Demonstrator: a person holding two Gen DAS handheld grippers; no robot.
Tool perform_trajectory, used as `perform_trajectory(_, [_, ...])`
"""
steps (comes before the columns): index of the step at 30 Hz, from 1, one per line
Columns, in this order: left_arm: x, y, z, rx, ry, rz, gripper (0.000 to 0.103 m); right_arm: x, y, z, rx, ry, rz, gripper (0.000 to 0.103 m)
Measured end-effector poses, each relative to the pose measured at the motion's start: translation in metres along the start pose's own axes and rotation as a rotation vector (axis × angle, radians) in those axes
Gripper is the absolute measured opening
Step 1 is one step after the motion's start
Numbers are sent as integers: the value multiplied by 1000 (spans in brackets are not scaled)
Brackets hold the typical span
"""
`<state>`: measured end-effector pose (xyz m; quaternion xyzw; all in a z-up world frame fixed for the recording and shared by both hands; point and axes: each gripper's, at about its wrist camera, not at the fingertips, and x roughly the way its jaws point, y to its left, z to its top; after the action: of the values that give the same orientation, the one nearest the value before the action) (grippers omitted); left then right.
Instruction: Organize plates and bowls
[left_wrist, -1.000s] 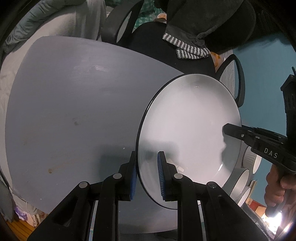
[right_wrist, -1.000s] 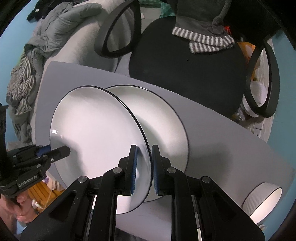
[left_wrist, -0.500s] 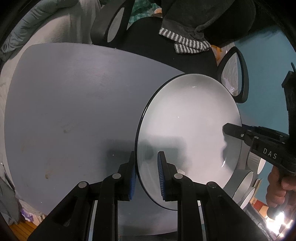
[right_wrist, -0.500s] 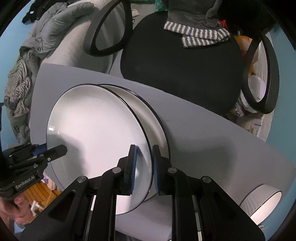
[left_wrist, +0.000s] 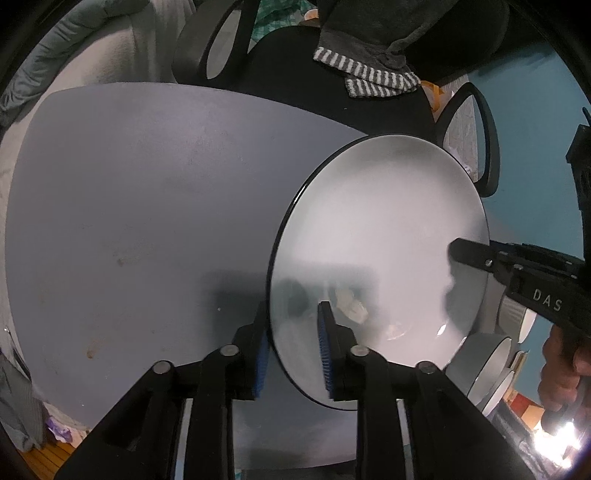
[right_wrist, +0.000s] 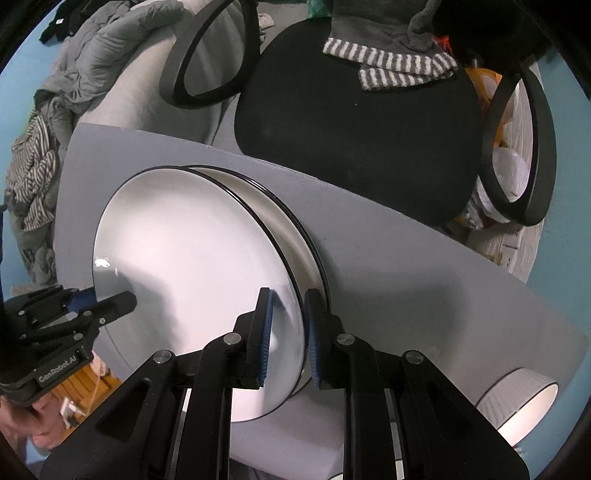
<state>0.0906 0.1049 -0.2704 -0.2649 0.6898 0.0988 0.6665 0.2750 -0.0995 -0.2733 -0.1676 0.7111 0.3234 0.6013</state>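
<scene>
A white plate with a black rim (left_wrist: 380, 236) is held at opposite edges by both grippers. My left gripper (left_wrist: 291, 350) is shut on its near rim; my right gripper (right_wrist: 288, 336) is shut on the opposite rim (right_wrist: 192, 258). In the right wrist view the held plate hovers tilted just over a second white plate (right_wrist: 295, 221) lying on the grey table (right_wrist: 424, 280), almost covering it. White bowls with black rims (left_wrist: 487, 362) stand beyond the plate; one bowl (right_wrist: 517, 406) shows at the right wrist view's lower right.
A black office chair (right_wrist: 354, 122) with a striped grey cloth (right_wrist: 391, 62) on it stands behind the table. A grey sofa with heaped clothes (right_wrist: 92, 74) is at the back left. The bare grey tabletop (left_wrist: 129, 221) spreads left of the plate.
The held plate has moved over the second plate on the table, which is now nearly covered. Both grippers keep their hold.
</scene>
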Motion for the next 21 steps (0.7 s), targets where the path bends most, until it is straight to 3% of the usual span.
perform_trajectory(5, [1,-5,-1,22,-10,22,34,1,10,0,9,12,-24,37])
perform_trajectory(21, [-15,-10,-6,46,-66,4,42,-4,19,-3,44,42,-69,54])
